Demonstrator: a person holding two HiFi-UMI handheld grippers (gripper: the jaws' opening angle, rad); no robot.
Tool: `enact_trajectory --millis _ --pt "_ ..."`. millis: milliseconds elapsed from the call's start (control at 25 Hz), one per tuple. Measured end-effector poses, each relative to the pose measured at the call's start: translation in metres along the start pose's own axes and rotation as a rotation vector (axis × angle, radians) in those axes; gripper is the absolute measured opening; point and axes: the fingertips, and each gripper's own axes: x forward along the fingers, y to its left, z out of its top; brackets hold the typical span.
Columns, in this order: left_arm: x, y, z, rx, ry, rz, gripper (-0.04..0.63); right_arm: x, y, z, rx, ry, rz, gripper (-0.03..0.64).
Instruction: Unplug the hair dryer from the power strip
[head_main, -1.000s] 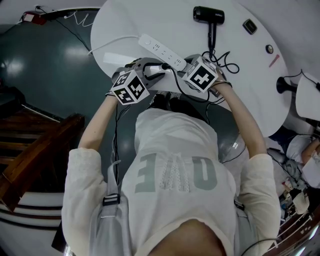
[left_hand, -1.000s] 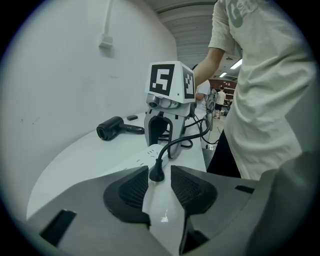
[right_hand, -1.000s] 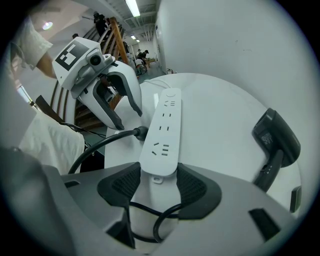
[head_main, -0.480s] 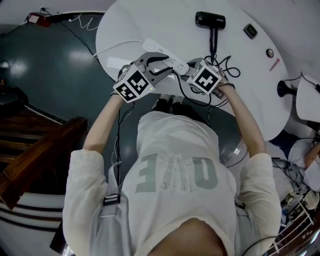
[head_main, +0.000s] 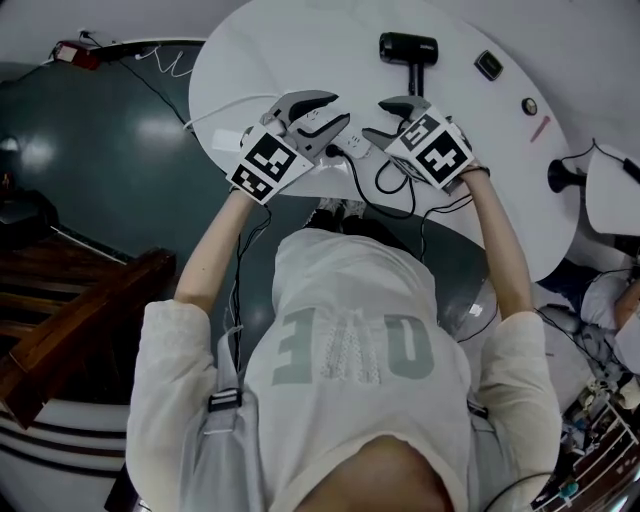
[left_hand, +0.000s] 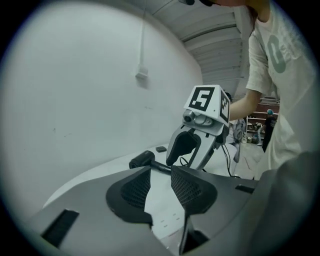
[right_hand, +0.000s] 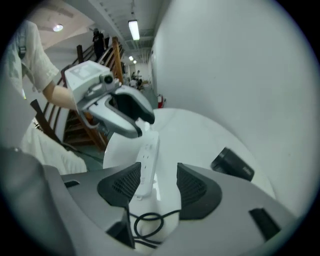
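Note:
The black hair dryer (head_main: 408, 48) lies at the far side of the round white table (head_main: 470, 170). Most of the white power strip (head_main: 354, 148) is hidden under my two grippers; a dark plug sits at its near end, and the black cord (head_main: 390, 180) loops off the table's edge. My left gripper (head_main: 338, 108) hovers open above the strip, nothing between its pads. My right gripper (head_main: 375, 118) faces it, also open and empty. In the right gripper view the strip (right_hand: 145, 162) runs below the jaws toward the left gripper (right_hand: 125, 112), with the dryer (right_hand: 232, 165) to the right.
A small dark box (head_main: 488, 65), a round knob (head_main: 529, 105) and a red pen (head_main: 541, 128) lie at the table's right. The strip's white lead (head_main: 215, 115) trails off to the left. Wooden stairs (head_main: 80, 310) stand at the left and cluttered gear (head_main: 600, 190) at the right.
Both grippers have risen from the table's near edge and moved farther over the table above the power strip. Their jaws stay open and hold nothing.

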Motion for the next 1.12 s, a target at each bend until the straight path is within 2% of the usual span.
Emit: enact_trajectory --millis 120,200,280,360,440,560,680,840,1120 --pt "-0.010 0.018 0.038 -0.005 -0.093 0.088 0.127 -0.045 -0.024 0.051 0.078 -0.205 -0.094 0.224" --pt "-0.019 0.030 0.073 0.005 -0.180 0.158 0.061 -0.082 -0.039 0.081 0.155 -0.359 -0.146 0.164" --pt "-0.027 0.037 0.110 0.018 -0.260 0.213 0.026 -0.123 -0.053 0.107 0.245 -0.526 -0.217 0.123" --pt "-0.031 0.041 0.143 0.029 -0.315 0.253 0.015 -0.162 -0.067 0.120 0.300 -0.660 -0.349 0.087" --pt "-0.031 0.041 0.167 0.027 -0.342 0.296 0.014 -0.198 -0.075 0.120 0.310 -0.739 -0.537 0.066" --pt "-0.036 0.035 0.192 0.011 -0.391 0.352 0.012 -0.244 -0.073 0.106 0.325 -0.808 -0.798 0.041" --pt "-0.046 0.022 0.213 -0.011 -0.473 0.375 0.012 -0.270 -0.059 0.093 0.349 -0.862 -0.917 0.035" --pt "-0.045 0.008 0.222 -0.016 -0.496 0.394 0.012 -0.279 -0.046 0.080 0.293 -0.868 -0.977 0.020" --pt "-0.040 0.006 0.230 0.014 -0.488 0.404 0.012 -0.278 -0.043 0.074 0.278 -0.846 -0.977 0.020"
